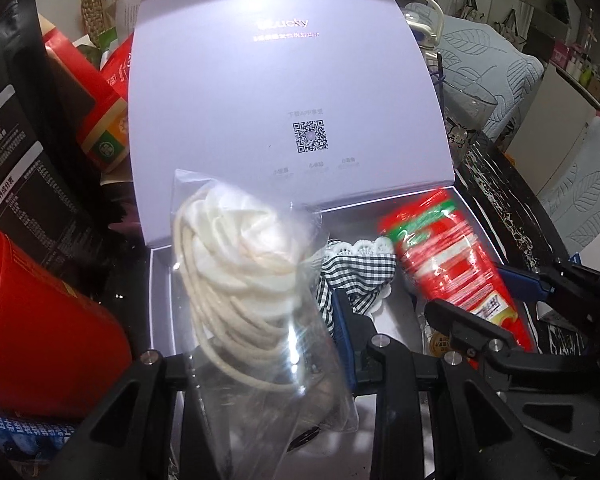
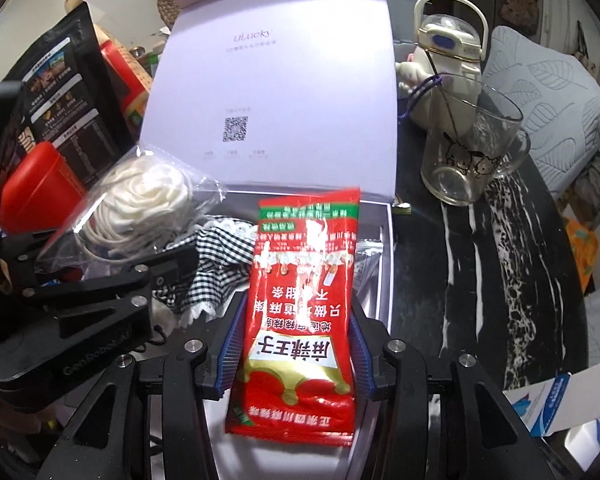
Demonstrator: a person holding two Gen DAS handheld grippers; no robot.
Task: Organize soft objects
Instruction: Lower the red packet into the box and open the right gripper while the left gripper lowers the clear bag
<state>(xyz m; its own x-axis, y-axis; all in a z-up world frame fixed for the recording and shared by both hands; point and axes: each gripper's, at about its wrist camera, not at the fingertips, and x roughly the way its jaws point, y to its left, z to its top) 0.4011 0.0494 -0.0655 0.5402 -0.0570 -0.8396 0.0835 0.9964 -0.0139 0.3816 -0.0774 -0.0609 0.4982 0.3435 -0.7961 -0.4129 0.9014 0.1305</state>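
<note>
In box (image 1: 162,296), gingham cloth (image 1: 352,276) half-hidden under clear bag (image 1: 244,264).

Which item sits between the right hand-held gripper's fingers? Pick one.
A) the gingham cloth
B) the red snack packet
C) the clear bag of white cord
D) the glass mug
B: in the right wrist view the red snack packet lies between the blue pads of the right hand-held gripper, over the open white box.
</note>
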